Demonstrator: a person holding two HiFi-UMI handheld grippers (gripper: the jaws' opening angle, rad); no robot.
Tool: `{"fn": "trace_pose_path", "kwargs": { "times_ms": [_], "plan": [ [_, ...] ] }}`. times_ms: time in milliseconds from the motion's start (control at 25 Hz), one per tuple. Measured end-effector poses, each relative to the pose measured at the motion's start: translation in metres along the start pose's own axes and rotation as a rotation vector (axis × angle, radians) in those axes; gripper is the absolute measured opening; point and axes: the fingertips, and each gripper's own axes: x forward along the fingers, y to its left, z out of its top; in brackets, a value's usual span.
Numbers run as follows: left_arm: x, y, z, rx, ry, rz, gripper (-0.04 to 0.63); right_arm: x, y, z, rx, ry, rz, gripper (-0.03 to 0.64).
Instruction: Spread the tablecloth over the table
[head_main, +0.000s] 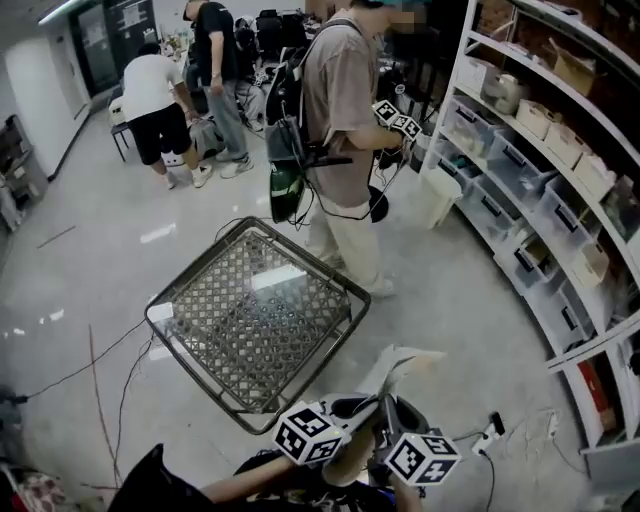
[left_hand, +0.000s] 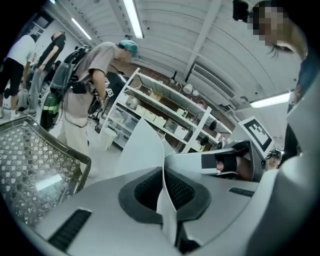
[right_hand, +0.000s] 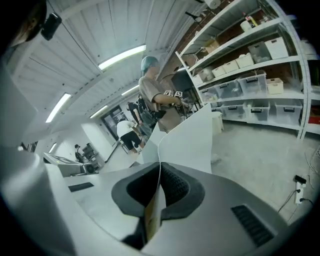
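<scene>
— Left gripper (left_hand: 164, 187)?
— Clamped shut on a thin fold of the white tablecloth (left_hand: 142, 150), pinched right in the middle of the jaws.
— And over on the right gripper (right_hand: 159, 187)?
— Same story: closed tight on the cloth's edge, with the sheet rising out of the jaws in a stiff curve.
— Seen from the head view?
— Held side by side, low at the near edge of the picture, just off the near right side of the table (head_main: 200, 372).
— So nothing laid on the table yet?
— No. Bunched and folded up in the air in front of the two grippers, beside the metal frame and off the lattice top. Hard to say whether touching the rim.
— Beyond that?
— Standing just past the table's far side, a person (head_main: 345, 130); along the right, shelving (head_main: 540, 170).
</scene>
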Motion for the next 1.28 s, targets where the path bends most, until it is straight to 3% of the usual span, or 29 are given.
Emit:
{"fn": "trace_pose_path", "kwargs": {
  "times_ms": [400,760,960,1040,1280],
  "plan": [
    [-0.018,0.057,0.03,-0.153,-0.159,0.24,0.018,0.046,0.022,0.026,-0.091,0.112,0.169,0.017],
    [0.005,0.064,0.061,-0.231,-0.289,0.441,0.018,0.061,0.0,0.065,-0.166,0.242,0.344,0.017],
    [0.052,0.053,0.088,-0.123,-0.271,0.502,0.018,0.056,-0.03,0.104,-0.225,0.242,0.409,0.017],
    [0.071,0.05,0.101,-0.075,-0.263,0.51,0.018,0.052,-0.039,0.126,-0.262,0.202,0.425,0.017],
    [0.097,0.036,0.166,0.04,-0.358,0.52,0.018,0.037,-0.042,0.188,-0.439,0.03,0.523,0.017]
  ]
}}
